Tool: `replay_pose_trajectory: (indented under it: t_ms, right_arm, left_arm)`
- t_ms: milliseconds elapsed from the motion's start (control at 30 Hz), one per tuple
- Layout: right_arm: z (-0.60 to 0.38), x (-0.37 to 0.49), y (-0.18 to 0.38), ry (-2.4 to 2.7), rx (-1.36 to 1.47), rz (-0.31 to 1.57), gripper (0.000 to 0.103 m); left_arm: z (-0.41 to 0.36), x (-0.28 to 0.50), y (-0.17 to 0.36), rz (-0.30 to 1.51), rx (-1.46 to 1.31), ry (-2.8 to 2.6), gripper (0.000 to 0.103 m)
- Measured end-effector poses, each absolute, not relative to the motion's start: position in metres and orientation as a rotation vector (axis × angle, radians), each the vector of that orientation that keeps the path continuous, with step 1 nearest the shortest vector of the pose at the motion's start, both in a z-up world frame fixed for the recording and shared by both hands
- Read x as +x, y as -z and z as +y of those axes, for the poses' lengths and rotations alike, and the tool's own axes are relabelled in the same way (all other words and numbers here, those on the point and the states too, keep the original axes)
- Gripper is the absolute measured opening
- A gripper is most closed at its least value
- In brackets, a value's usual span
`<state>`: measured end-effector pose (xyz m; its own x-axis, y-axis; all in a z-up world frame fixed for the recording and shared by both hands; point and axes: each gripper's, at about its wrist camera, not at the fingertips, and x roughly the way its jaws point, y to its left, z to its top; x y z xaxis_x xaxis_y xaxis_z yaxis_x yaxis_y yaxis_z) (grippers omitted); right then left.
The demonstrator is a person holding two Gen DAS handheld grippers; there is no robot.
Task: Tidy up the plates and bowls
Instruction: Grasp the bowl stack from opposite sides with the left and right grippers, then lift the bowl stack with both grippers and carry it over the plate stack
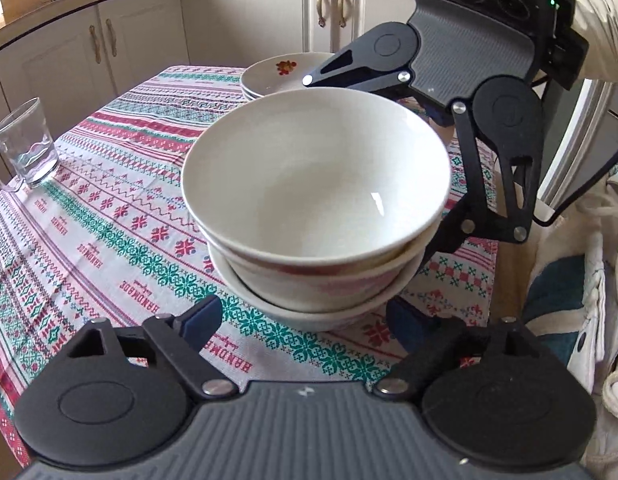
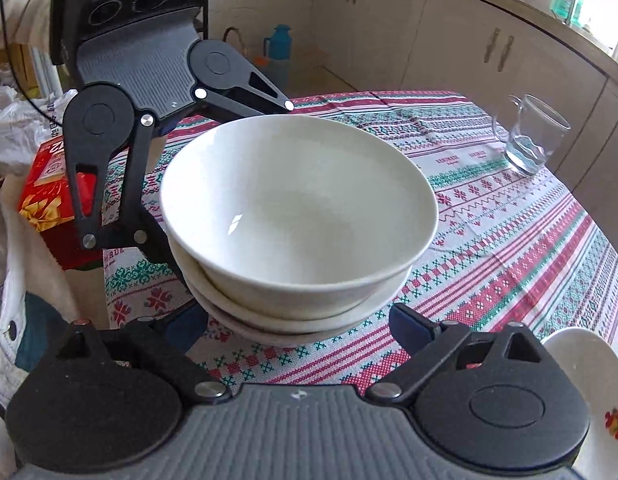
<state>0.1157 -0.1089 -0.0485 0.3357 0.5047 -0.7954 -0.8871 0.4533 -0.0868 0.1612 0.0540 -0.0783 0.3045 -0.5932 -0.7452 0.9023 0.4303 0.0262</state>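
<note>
Left wrist view, stacked white bowls (image 1: 315, 200) centre on patterned surface (image 1: 109, 240), left tool (image 1: 305, 316) spread around the stack's base, pads apart from it, plates (image 1: 277, 78) at 12 o'clock, glass mug (image 1: 27, 144) at 9, right wrist view, right tool (image 2: 299, 326) likewise spread astride the stack, mug at 2 o'clock.

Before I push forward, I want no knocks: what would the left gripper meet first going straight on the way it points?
Probably the stack of white ceramic bowls, which sits between the left gripper's open fingers, most likely its lowest bowl; depth is hard to judge.
</note>
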Motion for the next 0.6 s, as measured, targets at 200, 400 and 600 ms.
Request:
replay_pose_trajectory:
  t_ms: [200, 400, 600]
  right_arm:
    - [-0.1052, 0.1175, 0.0466, -1.013, -0.588, 0.796, 0.096]
    - [-0.1025, 0.1183, 0.0426, -1.018, -0.597, 0.793, 0.094]
    - [-0.1047, 0.1177, 0.0438, -1.009, -0.597, 0.802, 0.092]
  left_arm:
    - [0.0525, 0.1638, 0.0746, 0.731, 0.504, 1.119, 0.088]
    - [0.052, 0.1656, 0.0744, 0.719, 0.521, 1.144, 0.087]
    - [0.0509, 0.1707, 0.075, 0.716, 0.521, 1.147, 0.083]
